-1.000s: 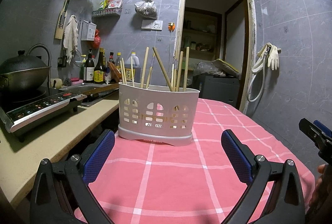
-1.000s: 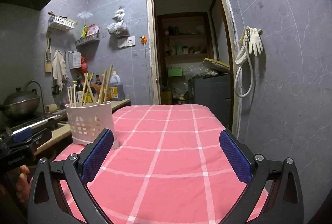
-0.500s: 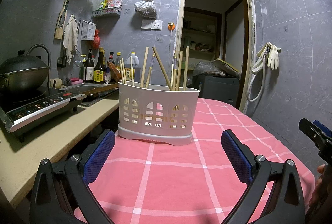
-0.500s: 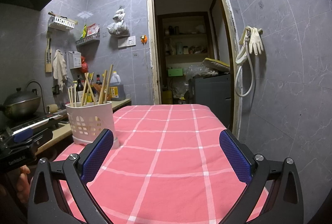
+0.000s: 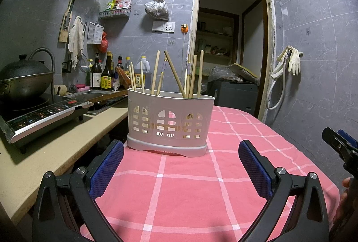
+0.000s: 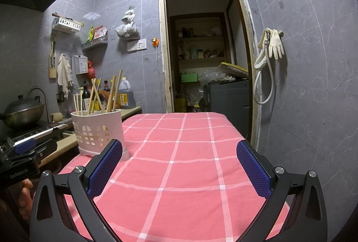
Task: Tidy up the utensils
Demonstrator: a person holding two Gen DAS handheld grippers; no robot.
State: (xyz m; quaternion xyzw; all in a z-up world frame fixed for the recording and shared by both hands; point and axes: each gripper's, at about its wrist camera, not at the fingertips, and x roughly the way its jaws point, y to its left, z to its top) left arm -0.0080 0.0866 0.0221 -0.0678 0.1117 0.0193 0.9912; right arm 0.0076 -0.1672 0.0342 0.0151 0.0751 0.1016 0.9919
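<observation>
While both grippers hang empty, jaws spread, the white utensil caddy stands on the pink tablecloth, straight ahead of the left gripper. Chopsticks lean loosely inside; probably light, stiff, slippery. Pinch upper shafts. Right gripper sits right of the caddy.

Pink check cloth, white holder, blue-padded black grippers

The tablecloth is pink with a white grid; the utensil holder is white, its chopsticks pale wood; both the left gripper and right gripper are black with blue pads.
</observation>
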